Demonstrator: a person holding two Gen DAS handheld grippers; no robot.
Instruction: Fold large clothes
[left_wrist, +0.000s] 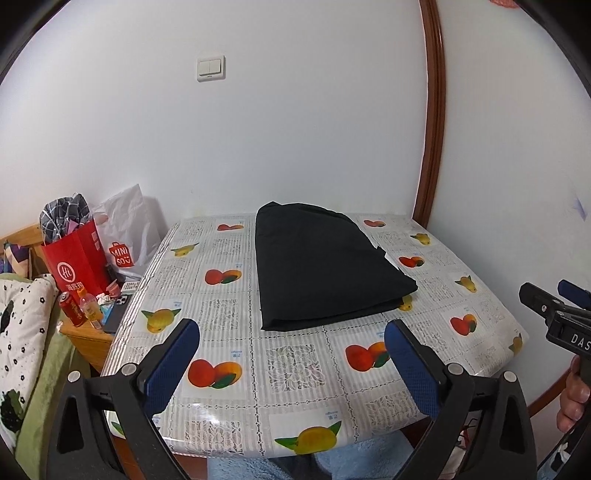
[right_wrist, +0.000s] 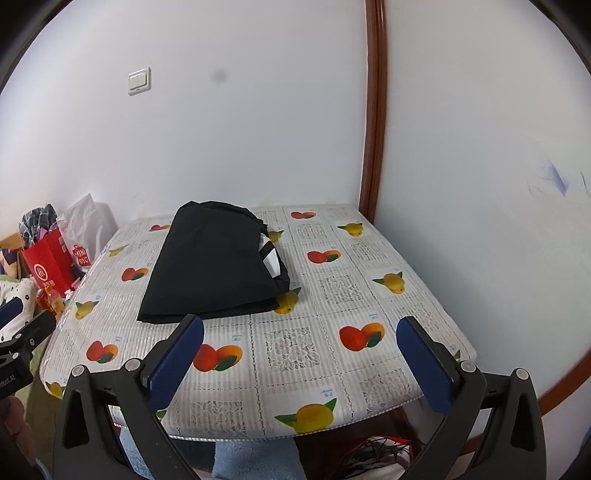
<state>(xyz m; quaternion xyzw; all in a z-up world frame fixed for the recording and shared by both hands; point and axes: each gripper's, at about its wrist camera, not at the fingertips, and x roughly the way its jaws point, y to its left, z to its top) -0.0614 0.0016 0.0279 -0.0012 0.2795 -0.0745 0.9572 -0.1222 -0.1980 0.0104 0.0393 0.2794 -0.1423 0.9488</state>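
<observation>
Your black garment (left_wrist: 325, 266) lies folded into a flat, roughly rectangular packet, edges stacked neatly along its near side. From the right wrist view a bit of white striping (right_wrist: 269, 254) peeks out of its right-hand edge. It sits on the table (left_wrist: 295, 376), toward the far side, close to the wall (left_wrist: 295, 129) and slightly left of the table's middle.

Your left gripper (left_wrist: 291, 350) hangs near the table's front edge with its blue pads (left_wrist: 170, 365) spread wide, nothing between them. Your right gripper (right_wrist: 301, 354) does the same — fingers fully apart, empty, well short of the garment.

The table wears a glossy cloth printed with fruit pictures and lace-like squares. Behind the garment the wall is plain white, with a double light switch (left_wrist: 211, 68) high above it and a brown wooden trim (left_wrist: 430, 129) running up at the table's far right corner. Left of the table stand a red paper bag (left_wrist: 74, 262) and a white shopping bag (left_wrist: 125, 236) — beside them a red can (left_wrist: 72, 308) and a small orange bottle (left_wrist: 90, 308).
</observation>
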